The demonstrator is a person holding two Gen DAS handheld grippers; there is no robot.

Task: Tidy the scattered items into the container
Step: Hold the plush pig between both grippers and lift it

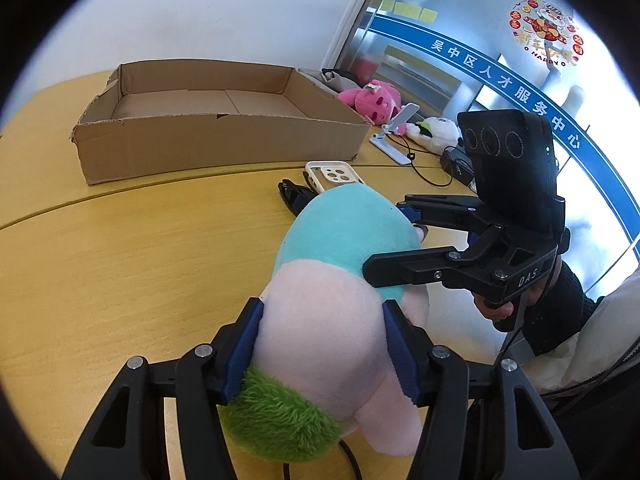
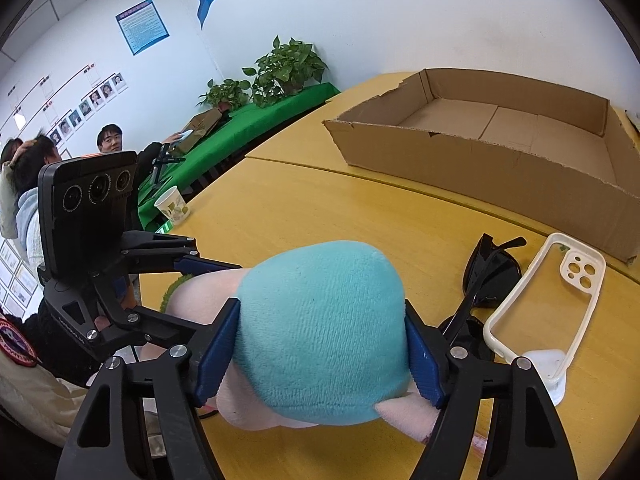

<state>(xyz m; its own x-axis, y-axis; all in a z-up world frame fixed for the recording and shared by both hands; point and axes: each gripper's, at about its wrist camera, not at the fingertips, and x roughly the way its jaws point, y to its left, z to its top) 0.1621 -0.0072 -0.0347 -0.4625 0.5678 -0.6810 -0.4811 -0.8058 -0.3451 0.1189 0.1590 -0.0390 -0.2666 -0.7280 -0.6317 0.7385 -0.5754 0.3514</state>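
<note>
A plush toy [image 1: 340, 320] with a teal head, pink body and green tuft lies on the yellow table [image 1: 120, 260], held from both ends. My left gripper [image 1: 323, 312] is shut on its pink body, the blue pads pressed into both sides. My right gripper [image 2: 321, 312] is shut on the teal head [image 2: 320, 332]. Each gripper shows in the other's view: the right gripper [image 1: 386, 236] reaches in from the right, the left gripper [image 2: 212, 296] from the left. The shallow cardboard box [image 1: 224, 144] stands empty farther back on the table [image 2: 480, 168].
Black sunglasses [image 2: 488, 276] and a white phone case [image 2: 544, 300] lie just beyond the toy. A pink plush [image 1: 372, 100], a white plush [image 1: 436, 130] and a phone stand [image 1: 394, 136] sit right of the box. A paper cup [image 2: 173, 208] stands at the table's left edge, with seated people beyond.
</note>
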